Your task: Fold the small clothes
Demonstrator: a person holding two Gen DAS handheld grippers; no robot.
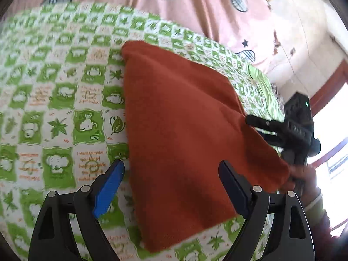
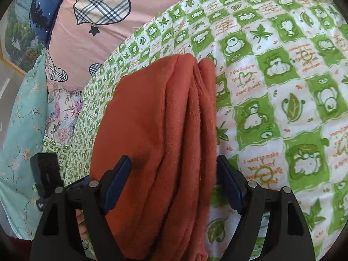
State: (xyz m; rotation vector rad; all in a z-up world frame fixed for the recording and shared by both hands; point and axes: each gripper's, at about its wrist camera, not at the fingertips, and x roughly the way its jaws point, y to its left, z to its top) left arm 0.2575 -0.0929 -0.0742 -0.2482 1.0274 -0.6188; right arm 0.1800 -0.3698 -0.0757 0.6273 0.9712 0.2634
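A rust-red fleece garment point(image 1: 180, 134) lies folded on a green-and-white patterned bed cover point(image 1: 61, 108). In the right wrist view the garment point(image 2: 156, 134) shows several stacked folded layers. My left gripper point(image 1: 171, 169) is open, its jaws standing either side of the garment's near part, not closed on it. My right gripper point(image 2: 174, 163) is open too, with the folded layers between its wide-apart jaws. The right gripper also shows in the left wrist view point(image 1: 291, 130) at the garment's right edge, fingers open.
A pink quilt with plaid hearts point(image 2: 95, 21) lies behind the green cover. A mint floral fabric point(image 2: 24, 117) hangs at the left in the right wrist view. A bright window and wood frame point(image 1: 330, 130) stand to the right. A framed picture point(image 2: 15, 43) is on the wall.
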